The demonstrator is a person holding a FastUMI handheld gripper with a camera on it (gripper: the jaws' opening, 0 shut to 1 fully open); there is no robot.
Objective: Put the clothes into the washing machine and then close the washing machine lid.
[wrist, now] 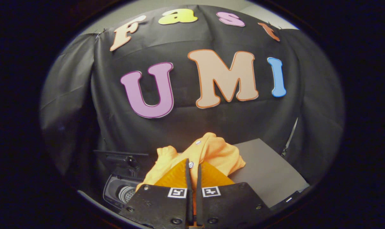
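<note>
My gripper (193,165) is shut on an orange garment (211,149) with small white buttons; the cloth is pinched between the two fingers and bunches up just ahead of them, hanging in the air. Below and to the left of the fingers lies the washing machine (116,187), dark, with its round drum opening (126,193) showing. Its lid (122,160) stands raised behind the opening. The garment covers part of the machine's top.
A flat grey surface (269,171) spreads to the right of the garment, beyond the fingers. The black cloth wall (84,111) stands close behind everything.
</note>
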